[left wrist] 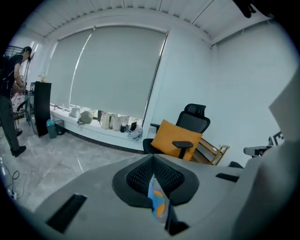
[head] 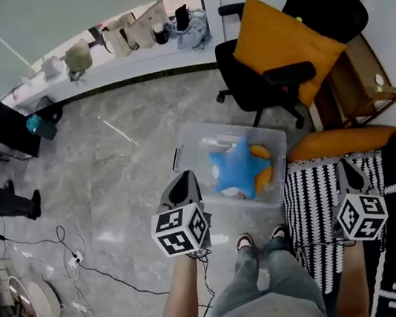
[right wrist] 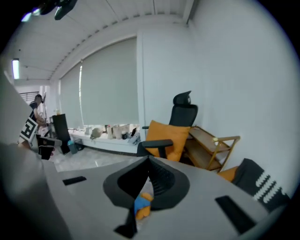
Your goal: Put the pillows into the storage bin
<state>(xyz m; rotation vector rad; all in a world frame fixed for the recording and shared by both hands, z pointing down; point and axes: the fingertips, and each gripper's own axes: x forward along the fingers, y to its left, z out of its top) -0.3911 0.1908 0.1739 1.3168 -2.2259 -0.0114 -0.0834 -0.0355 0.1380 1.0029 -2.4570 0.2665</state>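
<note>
Only the head view shows the storage bin [head: 194,138], clear-walled, on the floor just ahead of the person's shoes. A blue star pillow [head: 236,169] lies inside it on top of an orange pillow [head: 260,152]. Just right of the bin a second orange pillow [head: 342,141] rests at the top edge of a black-and-white striped cover [head: 314,202]. Beyond the bin, a third orange pillow [head: 281,46] leans in a black office chair [head: 262,90].

The two gripper views do not show the bin's outline. Each shows only a sliver of blue and orange through the slit below its claw. They add the room beyond the bin: a blind-covered window, a ledge with bags, and a wooden shelf [right wrist: 208,143] past the chair.

Both forearms reach forward from the bottom of the head view. The left claw [head: 183,183] points at the bin's near left corner, with its tips together and nothing between them. The right claw [head: 346,167] is held to the right of the bin, over the striped cover, and points toward the second orange pillow. Its tips also meet, on nothing
</note>
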